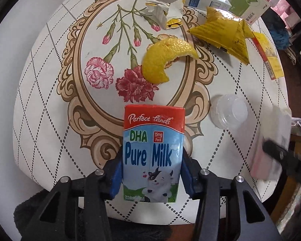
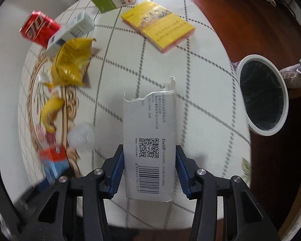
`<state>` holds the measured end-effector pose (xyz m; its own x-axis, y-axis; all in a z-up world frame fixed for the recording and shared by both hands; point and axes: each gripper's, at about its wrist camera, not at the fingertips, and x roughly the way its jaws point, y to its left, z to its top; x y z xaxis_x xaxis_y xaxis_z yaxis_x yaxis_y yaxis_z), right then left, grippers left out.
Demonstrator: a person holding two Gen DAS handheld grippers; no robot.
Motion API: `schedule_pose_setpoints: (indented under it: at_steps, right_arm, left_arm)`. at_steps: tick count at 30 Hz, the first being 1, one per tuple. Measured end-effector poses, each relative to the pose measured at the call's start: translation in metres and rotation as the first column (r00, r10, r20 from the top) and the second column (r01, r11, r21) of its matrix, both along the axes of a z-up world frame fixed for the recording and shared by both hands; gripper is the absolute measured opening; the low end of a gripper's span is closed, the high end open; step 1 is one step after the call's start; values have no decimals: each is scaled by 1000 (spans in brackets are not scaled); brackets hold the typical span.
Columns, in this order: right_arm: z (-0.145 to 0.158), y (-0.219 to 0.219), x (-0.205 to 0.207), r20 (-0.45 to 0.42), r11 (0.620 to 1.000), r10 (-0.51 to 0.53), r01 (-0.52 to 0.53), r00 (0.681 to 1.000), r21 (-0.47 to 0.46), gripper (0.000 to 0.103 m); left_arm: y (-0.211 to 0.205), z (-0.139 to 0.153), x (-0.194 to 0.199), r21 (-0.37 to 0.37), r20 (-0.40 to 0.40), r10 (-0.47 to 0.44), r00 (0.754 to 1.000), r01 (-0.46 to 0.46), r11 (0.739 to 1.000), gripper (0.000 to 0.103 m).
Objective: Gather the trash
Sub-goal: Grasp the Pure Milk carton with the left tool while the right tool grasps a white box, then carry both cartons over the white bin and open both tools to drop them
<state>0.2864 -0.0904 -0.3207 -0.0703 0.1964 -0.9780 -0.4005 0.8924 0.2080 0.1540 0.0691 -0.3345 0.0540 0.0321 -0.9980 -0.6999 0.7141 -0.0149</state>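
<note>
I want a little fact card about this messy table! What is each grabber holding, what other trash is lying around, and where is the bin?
left gripper: shut on the red and blue Pure Milk carton
right gripper: shut on the torn white cardboard box with a barcode
other trash: yellow citrus peel, crinkled yellow foil bag, clear plastic cup, red drink can
bin: white-rimmed bin with black liner, beside the table edge
surface: round floral-print table
</note>
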Motion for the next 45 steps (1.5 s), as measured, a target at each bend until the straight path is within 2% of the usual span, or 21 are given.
schedule_pose_setpoints:
  at_steps: [5,13,22,25,29,32,36,38,42,45]
  right_arm:
    - [-2,-16,-13,4,997,66,-66,998,-47,51]
    - [-7,-7,-26,75,995,79,-75,994,-63,51]
    - [-8,-17,-27,73,998,63,-60,995,-35,48]
    - [-3,-29,-25,62,999,36,-36,997,-1,48]
    - [27,-55,-21,117,997,14,-22,993,70,48]
    - [55,-90,-13,154,991,-31,11,988,131,48]
    - [90,-144,10,196,980,-102,65,975,187,48]
    - [101,-176,24,217,976,-137,95,966,195,48]
    - [98,-226,61,252,977,-186,152,950,148,48]
    - [85,-253,87,260,976,-212,191,942,107,48]
  left_arm:
    - [-11,-1,1,32,-2,-9,1000,9,999,49]
    - [-18,0,10,52,16,-20,1000,19,998,46]
    - [-17,4,-2,71,21,-23,1000,22,997,44]
    - [-26,21,-4,98,35,-38,999,35,995,44]
    - [-54,67,-1,138,108,-91,990,76,988,44]
    - [-87,103,15,149,181,-146,973,119,982,44]
    - [-133,142,56,120,287,-225,931,198,973,44]
    - [-160,149,88,61,336,-265,904,260,964,44]
    - [-196,130,150,-47,368,-318,874,359,932,45]
    - [-212,105,196,-137,359,-331,873,401,906,45]
